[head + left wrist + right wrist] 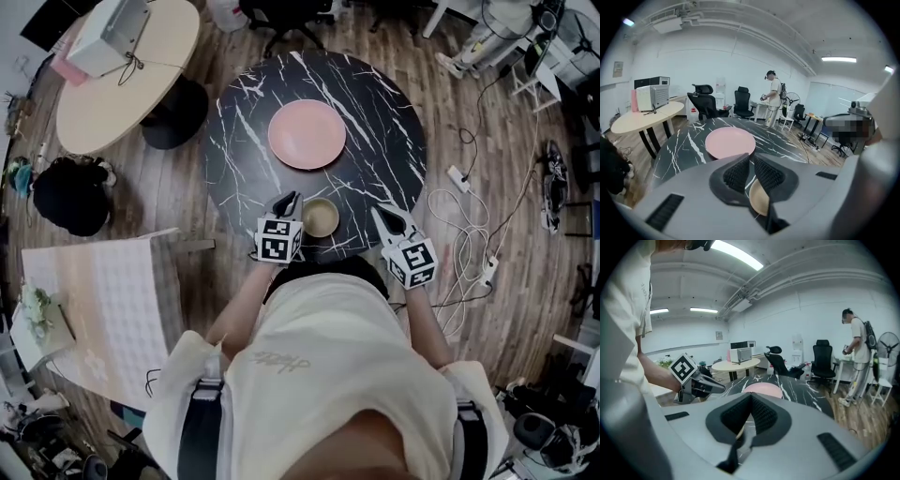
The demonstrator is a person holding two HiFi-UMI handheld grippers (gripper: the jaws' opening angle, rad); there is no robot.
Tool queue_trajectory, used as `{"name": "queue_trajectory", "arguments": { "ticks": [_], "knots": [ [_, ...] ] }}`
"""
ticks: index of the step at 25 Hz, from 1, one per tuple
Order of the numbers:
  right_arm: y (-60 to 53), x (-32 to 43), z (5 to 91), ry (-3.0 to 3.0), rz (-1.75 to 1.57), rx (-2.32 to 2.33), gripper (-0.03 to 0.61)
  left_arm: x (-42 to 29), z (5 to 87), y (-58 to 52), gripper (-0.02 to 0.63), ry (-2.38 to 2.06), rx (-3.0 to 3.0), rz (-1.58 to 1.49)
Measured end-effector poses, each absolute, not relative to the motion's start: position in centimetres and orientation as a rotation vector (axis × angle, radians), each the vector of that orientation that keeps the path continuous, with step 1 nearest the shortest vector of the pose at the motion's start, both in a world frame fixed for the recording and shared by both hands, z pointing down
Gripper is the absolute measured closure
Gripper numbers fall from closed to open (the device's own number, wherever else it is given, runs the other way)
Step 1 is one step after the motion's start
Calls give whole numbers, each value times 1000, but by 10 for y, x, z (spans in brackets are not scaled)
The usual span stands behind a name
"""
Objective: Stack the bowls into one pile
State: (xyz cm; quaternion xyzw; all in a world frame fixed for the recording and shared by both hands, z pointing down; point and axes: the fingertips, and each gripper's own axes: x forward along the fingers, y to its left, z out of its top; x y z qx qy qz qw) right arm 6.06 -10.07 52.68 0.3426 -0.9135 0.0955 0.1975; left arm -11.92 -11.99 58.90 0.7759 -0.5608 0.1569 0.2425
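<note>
A tan bowl (321, 217) sits near the front edge of the black marble table (234, 159). A wide, shallow pink bowl (307, 134) lies farther back at the table's middle. My left gripper (289, 197) hovers just left of the tan bowl. Its jaws stand a narrow gap apart with nothing between them. In the left gripper view (751, 157) the tan bowl (759, 199) shows below the pads and the pink bowl (730, 142) beyond. My right gripper (380, 211) hangs to the right of the tan bowl, pads touching and empty. From its own view (751, 395) I see the left gripper (717, 386) and the pink bowl (762, 389).
A beige round table (127, 70) with a white appliance (108, 33) stands at the back left. Cables and a power strip (459, 178) lie on the floor to the right. A black bag (70, 197) sits on the left. A person (774, 96) stands far behind near office chairs.
</note>
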Motion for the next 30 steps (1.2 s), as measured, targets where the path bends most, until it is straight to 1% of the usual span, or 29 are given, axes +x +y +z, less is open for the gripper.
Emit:
{"name": "queue_trajectory", "arguments": {
  "ticks": [1, 4, 8, 15, 22, 30],
  "knots": [
    [-106, 65, 515, -2576, 249, 989, 574, -116, 576, -124, 574, -1539, 2141, 416],
    [-116, 77, 482, -2638, 221, 1060, 574, -110, 539, -131, 586, -1552, 2164, 366],
    [-129, 87, 450, -2716, 201, 1082, 574, -106, 504, -140, 589, -1560, 2142, 281],
    [-145, 101, 402, -2839, 183, 1144, 574, -92, 455, -150, 591, -1631, 2233, 301],
    [-150, 113, 377, -2881, 97, 1162, 574, -85, 415, -159, 591, -1705, 2315, 329],
    [-150, 123, 370, -2850, 58, 1179, 574, -82, 383, -164, 591, -1750, 2343, 243]
  ]
}}
